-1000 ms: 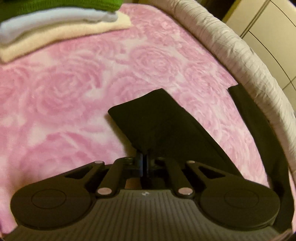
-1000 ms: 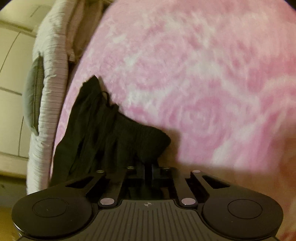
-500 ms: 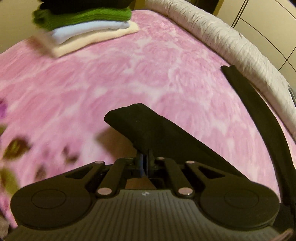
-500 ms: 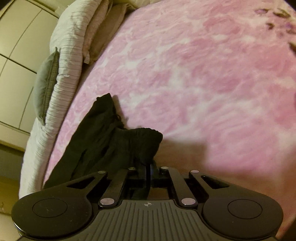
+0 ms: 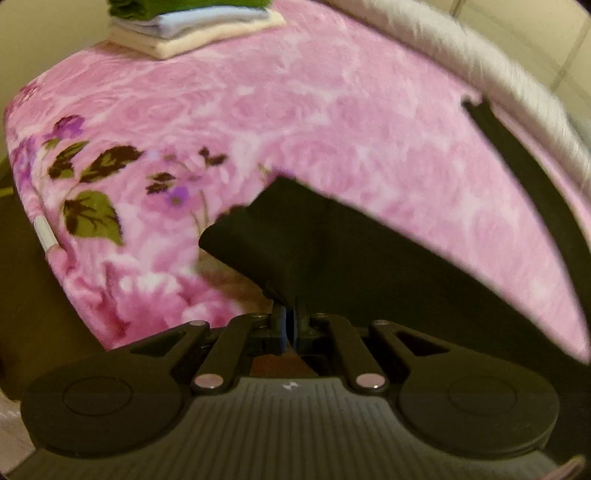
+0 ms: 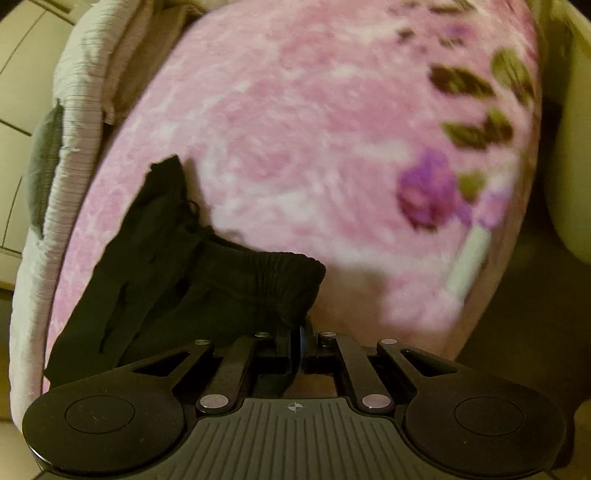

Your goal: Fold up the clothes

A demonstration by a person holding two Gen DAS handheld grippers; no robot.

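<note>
Pink floral bed blanket [image 5: 332, 110] is seen further across than a second ago; black garment [image 5: 332, 251] remains pinched in left tool [image 5: 290, 325] and right tool [image 6: 300, 339], though both jaws have just eased slightly; release for the fold seems near.

Counts across the two wrist views

One black garment [image 5: 332, 258] is lying on one pink blanket [image 5: 295, 110]; three folded items are showing in one stack [image 5: 192, 26] at the upper left of the left view.

You are working in a home bedroom.
Ahead of your grippers lies a bed with a pink flowered blanket [image 5: 332, 122], a stack of folded clothes [image 5: 195, 29] at its far end, and cream cupboard doors [image 6: 18, 85] beside it.
</note>
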